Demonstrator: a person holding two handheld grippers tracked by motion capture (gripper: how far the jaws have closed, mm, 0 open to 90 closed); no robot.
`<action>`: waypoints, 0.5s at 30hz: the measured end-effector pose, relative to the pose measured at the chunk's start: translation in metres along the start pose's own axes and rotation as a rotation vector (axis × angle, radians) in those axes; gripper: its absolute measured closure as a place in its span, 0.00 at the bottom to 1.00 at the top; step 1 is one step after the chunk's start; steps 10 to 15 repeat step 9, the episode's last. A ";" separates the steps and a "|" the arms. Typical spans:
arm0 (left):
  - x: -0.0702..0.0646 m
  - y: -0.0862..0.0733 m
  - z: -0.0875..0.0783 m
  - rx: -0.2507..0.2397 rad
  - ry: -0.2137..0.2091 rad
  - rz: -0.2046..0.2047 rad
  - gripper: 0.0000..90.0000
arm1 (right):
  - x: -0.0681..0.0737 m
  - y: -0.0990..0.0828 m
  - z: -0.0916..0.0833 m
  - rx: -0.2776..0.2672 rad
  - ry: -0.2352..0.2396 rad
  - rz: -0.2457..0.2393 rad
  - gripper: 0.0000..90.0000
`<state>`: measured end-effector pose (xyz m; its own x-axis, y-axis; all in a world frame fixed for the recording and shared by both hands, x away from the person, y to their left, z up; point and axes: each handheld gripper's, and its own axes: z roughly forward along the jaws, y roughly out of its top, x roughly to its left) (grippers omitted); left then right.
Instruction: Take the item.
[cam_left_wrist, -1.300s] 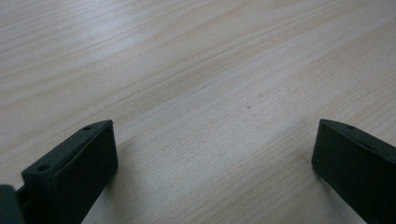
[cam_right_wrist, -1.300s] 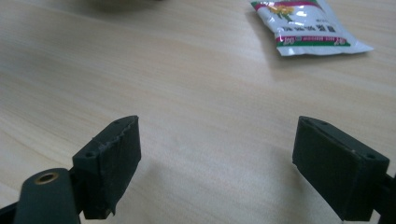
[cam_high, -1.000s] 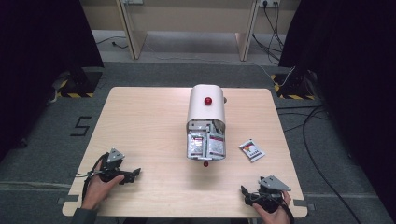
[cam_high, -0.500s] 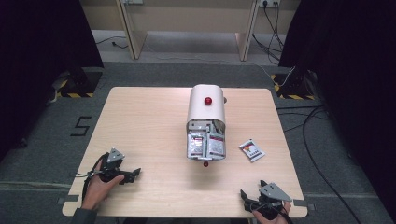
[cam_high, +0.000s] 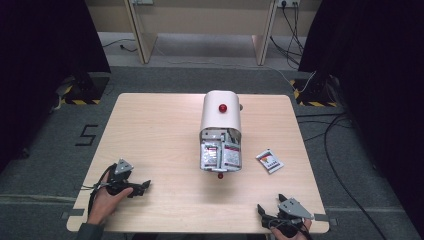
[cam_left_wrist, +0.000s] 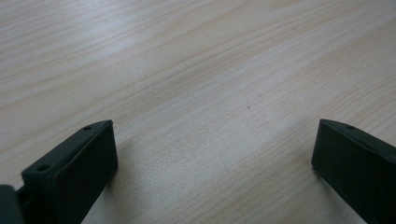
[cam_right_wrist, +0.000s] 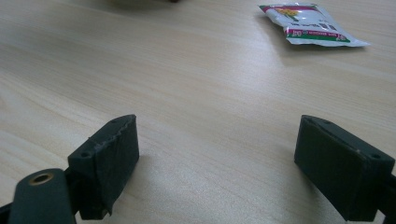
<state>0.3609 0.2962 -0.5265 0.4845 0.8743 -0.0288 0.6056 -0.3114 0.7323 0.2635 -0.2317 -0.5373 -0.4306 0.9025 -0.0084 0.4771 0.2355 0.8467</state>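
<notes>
Black jaws are standing wide apart on both tools, with bare pale wood showing between them in each gripper view. In the high view the left gripper (cam_high: 142, 187) is lying low at the near left corner of the bench (cam_high: 150, 130), a hand (cam_high: 106, 202) wrapping around its body and its cable looping beside it, its jaws pointing towards the middle of the bench. At the near right edge the right gripper (cam_high: 261, 211) is sitting just over the bench's rim (its grey three-cornered plate is facing up), its jaws holding nothing. Ahead of it, and well apart from it, a small white sachet (cam_right_wrist: 310, 23) with red and green print is lying flat on the wood; it is also showing in the high view (cam_high: 269, 160). Just left of that sachet, a white round-topped box (cam_high: 221, 114) with a red knob is lying at the centre of the bench, its open front end packed with more sachets (cam_high: 221, 155).
</notes>
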 end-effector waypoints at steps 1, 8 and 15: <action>0.000 0.000 0.000 0.000 0.000 0.000 0.00 | 0.000 0.000 0.000 0.000 0.000 0.000 0.16; 0.000 0.000 0.000 0.000 0.000 0.000 0.00 | 0.000 0.000 0.000 -0.001 0.001 -0.002 0.16; 0.000 0.000 0.000 0.000 0.000 0.000 0.00 | 0.000 0.000 0.000 -0.001 0.001 -0.003 0.16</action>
